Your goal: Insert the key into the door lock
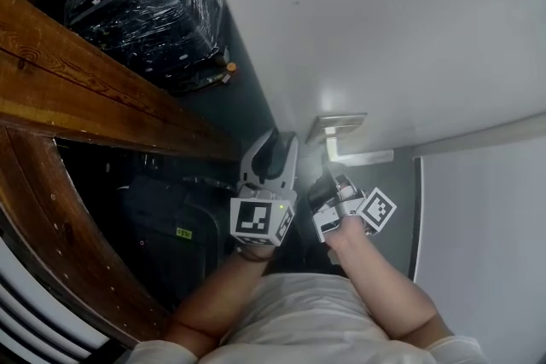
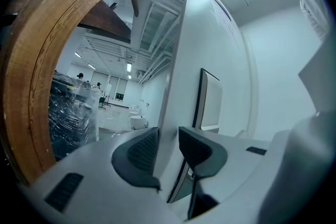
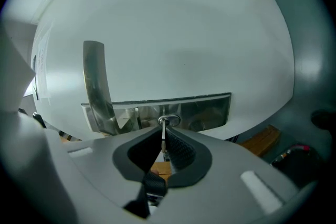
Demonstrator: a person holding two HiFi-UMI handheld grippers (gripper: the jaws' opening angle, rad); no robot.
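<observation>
Both jaws of the right gripper [image 3: 164,140] are pressed together on the key [image 3: 163,131], whose tip sits at the lock [image 3: 169,121] straight ahead. The lock is set in a steel plate [image 3: 210,109], and the handle [image 3: 97,81] stands to the gripper's left. The left gripper [image 2: 168,149] pinches the door [image 2: 174,86] by its edge. A wooden beam [image 2: 31,86] curves past on its left.

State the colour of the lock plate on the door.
The lock plate is shiny silver metal, clearest in the right gripper view.
</observation>
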